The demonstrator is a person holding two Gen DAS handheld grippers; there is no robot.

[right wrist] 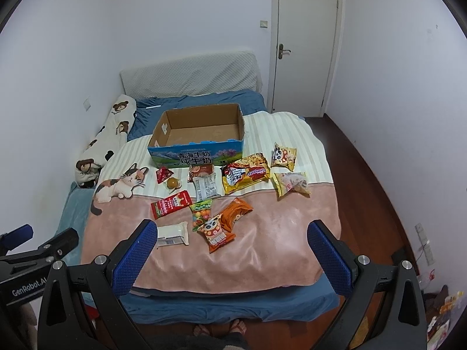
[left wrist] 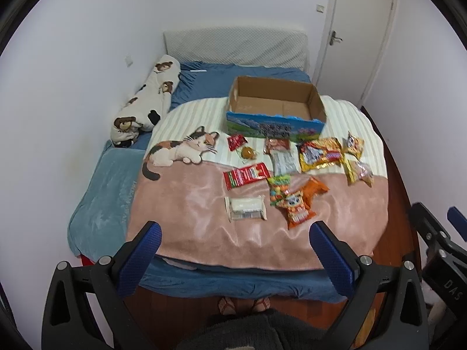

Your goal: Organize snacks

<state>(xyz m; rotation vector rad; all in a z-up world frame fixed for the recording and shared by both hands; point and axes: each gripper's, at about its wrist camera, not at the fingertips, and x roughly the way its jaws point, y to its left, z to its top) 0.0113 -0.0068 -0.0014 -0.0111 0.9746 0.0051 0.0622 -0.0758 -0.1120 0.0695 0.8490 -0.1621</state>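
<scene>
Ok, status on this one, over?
Left tool open, right tool open, both empty. Snack packets all loose on blanket; cardboard box empty. Nothing in the way.

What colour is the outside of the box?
Blue, with a printed landscape and dark lettering on the box; clearest in the right wrist view.

Both wrist views high over bed [left wrist: 204, 233]

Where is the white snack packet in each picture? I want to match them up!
Left wrist view: the white snack packet lies low in the middle, on the pink blanket, between the open fingers.
Right wrist view: it lies lower left, right beside the gripper's left finger.
Shared landmark: the cardboard box stands behind all the snacks in both views.
</scene>
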